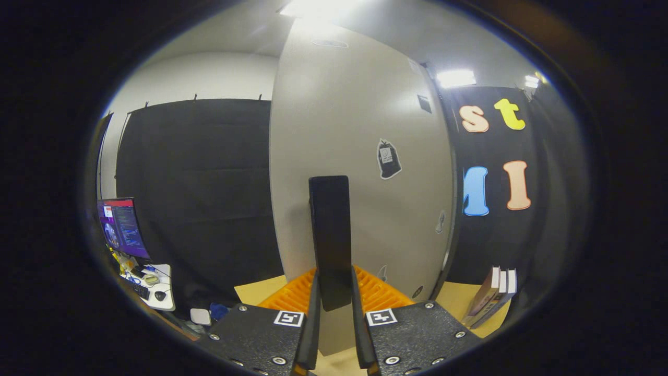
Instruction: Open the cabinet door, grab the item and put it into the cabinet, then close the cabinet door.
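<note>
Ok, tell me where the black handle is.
In the gripper view the handle stands upright on the cabinet door, gripped between the jaws.

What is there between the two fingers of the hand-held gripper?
In the gripper view, a black upright handle on the pale cabinet door stands between the fingers of the hand-held gripper, which press on it from both sides.

Black item, pale grey cabinet door, orange ribbed rack.

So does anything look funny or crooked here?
Nothing looks spilled or broken. The fingers are shut on the upright black handle of the pale cabinet door. The books beside the cabinet lean sideways, and stickers dot the door.
</note>
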Demonstrator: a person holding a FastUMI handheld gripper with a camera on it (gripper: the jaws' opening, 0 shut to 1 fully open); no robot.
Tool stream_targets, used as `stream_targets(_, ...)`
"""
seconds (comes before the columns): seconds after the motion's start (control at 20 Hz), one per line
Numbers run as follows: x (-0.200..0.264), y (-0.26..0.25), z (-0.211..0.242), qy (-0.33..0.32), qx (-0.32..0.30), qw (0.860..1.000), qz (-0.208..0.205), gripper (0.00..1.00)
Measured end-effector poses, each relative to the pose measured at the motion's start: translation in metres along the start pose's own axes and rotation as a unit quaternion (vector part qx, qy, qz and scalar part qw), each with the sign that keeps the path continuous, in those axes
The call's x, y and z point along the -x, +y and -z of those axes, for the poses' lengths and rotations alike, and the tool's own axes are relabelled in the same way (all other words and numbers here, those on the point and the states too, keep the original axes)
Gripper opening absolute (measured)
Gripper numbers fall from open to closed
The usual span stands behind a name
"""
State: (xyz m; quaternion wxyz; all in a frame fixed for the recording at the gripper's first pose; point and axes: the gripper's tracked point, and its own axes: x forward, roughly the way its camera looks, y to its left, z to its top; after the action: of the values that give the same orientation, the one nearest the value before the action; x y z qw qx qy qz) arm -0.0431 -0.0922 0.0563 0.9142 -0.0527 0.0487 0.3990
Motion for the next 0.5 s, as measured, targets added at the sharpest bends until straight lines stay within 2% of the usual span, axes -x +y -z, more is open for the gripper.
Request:
stream_targets(0.25, 0.027, -0.032, 0.001, -0.005, -0.005, 0.999, 0.05, 0.29)
stream_targets(0.45, 0.047, -0.065, 0.001, -0.007, -0.002, 0.994, 0.112, 0.29)
stream_targets(0.5, 0.05, -0.07, 0.002, -0.008, -0.011, 0.993, 0.114, 0.29)
